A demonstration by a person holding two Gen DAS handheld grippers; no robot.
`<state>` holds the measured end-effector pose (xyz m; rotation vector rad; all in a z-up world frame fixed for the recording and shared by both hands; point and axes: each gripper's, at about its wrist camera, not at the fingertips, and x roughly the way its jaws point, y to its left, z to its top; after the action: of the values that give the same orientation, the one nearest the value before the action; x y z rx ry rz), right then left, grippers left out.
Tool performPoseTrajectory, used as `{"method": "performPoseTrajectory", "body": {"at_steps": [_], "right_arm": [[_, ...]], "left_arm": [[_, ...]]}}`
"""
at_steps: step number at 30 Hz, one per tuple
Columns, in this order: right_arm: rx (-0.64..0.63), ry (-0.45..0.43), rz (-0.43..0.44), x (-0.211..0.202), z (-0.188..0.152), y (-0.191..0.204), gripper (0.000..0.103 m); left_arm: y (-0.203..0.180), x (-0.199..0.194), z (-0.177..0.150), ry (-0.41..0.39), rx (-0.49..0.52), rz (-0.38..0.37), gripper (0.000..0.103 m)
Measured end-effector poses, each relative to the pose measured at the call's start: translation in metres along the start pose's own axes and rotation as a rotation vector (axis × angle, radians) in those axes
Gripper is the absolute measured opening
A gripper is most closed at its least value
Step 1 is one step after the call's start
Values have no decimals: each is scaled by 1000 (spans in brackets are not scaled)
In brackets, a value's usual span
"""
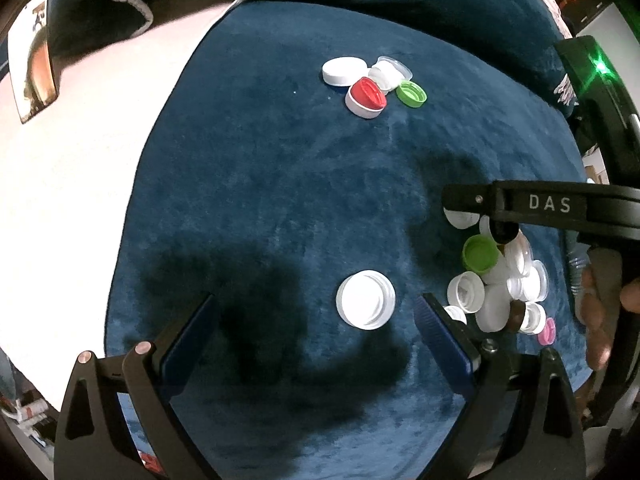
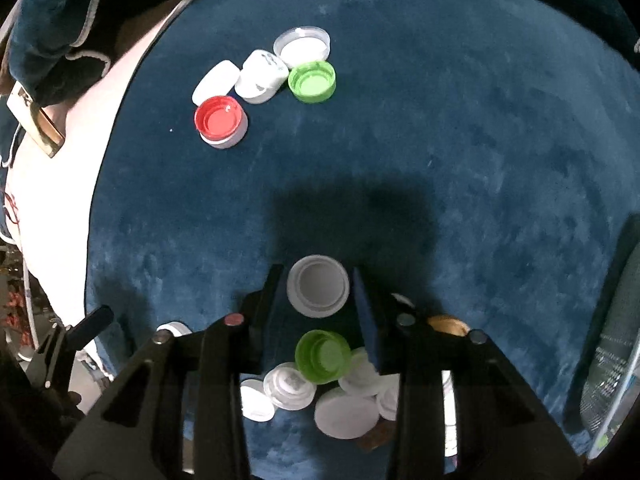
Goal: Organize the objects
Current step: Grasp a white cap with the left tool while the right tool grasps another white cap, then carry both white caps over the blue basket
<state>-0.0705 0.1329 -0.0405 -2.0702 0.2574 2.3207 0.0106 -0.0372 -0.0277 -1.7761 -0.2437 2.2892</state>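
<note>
Bottle caps lie on a dark blue velvet cloth (image 1: pixel 280 200). My left gripper (image 1: pixel 316 308) is open just above the cloth, with a white cap (image 1: pixel 365 299) lying between its fingers, nearer the right one. My right gripper (image 2: pixel 318 286) is shut on a white cap (image 2: pixel 318 285), held open side up above a pile of mostly white caps (image 2: pixel 340 392) with a green cap (image 2: pixel 322 356) on it. The same pile (image 1: pixel 500 288) shows in the left wrist view, under the right gripper (image 1: pixel 472 212). A far group has a red cap (image 2: pixel 219 119), a green cap (image 2: pixel 312 81) and white caps (image 2: pixel 260 74).
The cloth's left edge meets a bright white surface (image 1: pixel 72 200). A brass-coloured rectangular object (image 2: pixel 34 120) lies there. A brown cap (image 2: pixel 448 324) and a pink cap (image 1: pixel 547 331) sit at the pile's edges. A dark mesh object (image 2: pixel 616 340) stands at far right.
</note>
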Motion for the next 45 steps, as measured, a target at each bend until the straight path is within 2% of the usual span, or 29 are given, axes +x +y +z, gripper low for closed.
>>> {"method": "performPoseTrajectory", "body": {"at_steps": [1, 5, 7, 11, 12, 13, 14, 17, 23, 27, 29, 31, 37, 45], "right_arm": [[-6, -4, -5, 0, 1, 1, 54], [-26, 28, -2, 9, 1, 4, 52], [-40, 30, -14, 8, 2, 6, 33], [-15, -4, 15, -1, 3, 2, 33], [-6, -5, 23, -2, 3, 0, 33], [0, -2, 31, -2, 2, -2, 33], [4, 0, 36, -2, 1, -3, 33], [20, -8, 49, -7, -1, -8, 33], [73, -72, 117, -35, -1, -23, 33], [107, -135, 143, -68, -45, -37, 33], [125, -172, 154, -87, -50, -55, 33], [160, -219, 162, -95, -54, -57, 33], [306, -326, 172, -136, -97, -125, 33], [557, -431, 163, -170, -184, -230, 33]], "left_arm": [[0, 0, 0, 1, -2, -3, 98], [-8, -2, -3, -10, 18, -10, 98], [-13, -2, -3, -13, 32, -15, 98], [-25, 1, -6, -1, 93, -27, 83], [-29, 4, -7, 1, 120, -26, 74], [-31, 6, -8, 6, 139, -25, 60], [-33, 11, -10, 25, 153, -12, 34], [-33, 9, -9, 16, 148, -21, 33], [-42, -21, 0, -64, 142, -67, 33], [-58, -31, 7, -93, 151, -92, 33], [-68, -37, 7, -105, 161, -109, 33], [-84, -44, 7, -118, 178, -129, 33], [-153, -57, -1, -136, 278, -203, 33], [-260, -48, -35, -80, 446, -286, 33]]}}
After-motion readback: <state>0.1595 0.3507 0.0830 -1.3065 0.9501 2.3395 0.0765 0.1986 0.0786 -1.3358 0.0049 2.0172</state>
